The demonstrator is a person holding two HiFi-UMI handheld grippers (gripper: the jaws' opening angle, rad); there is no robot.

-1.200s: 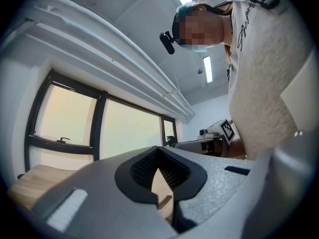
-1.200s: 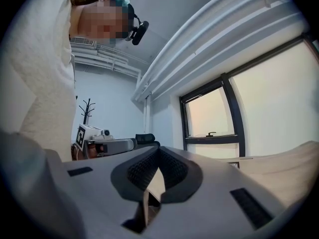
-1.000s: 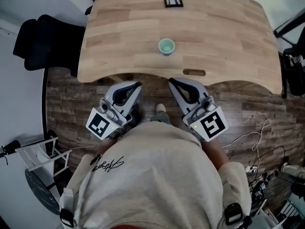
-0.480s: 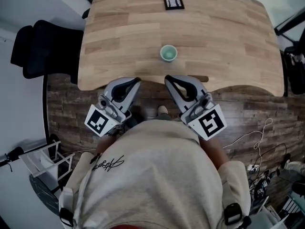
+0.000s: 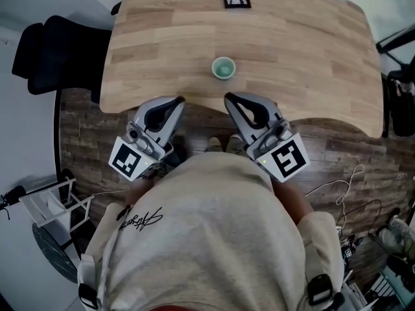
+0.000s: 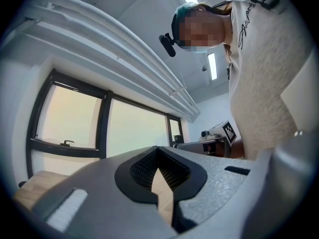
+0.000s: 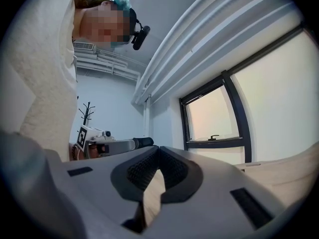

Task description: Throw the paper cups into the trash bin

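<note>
Head view, looking steeply down on a wooden table point(image 5: 162, 37). We mark one paper cup point(image 5: 224, 67), pale green, standing upright on the table close to its near edge and about midway along that edge; we look straight into its mouth, so its long axis runs vertically. Both tools hang just off the table's near edge, pointing toward the table. The left gripper point(image 5: 176, 102) has its jaws closed tip to tip with nothing between them, and the right gripper point(image 5: 231, 100) is likewise closed and empty. We judge that the cup lies straight ahead of the right gripper and diagonally ahead and to the right of the left one, so the right is the nearer; its jaws would have to part before taking the cup. No trash bin appears beside the table, though it may lie outside the frame
</note>
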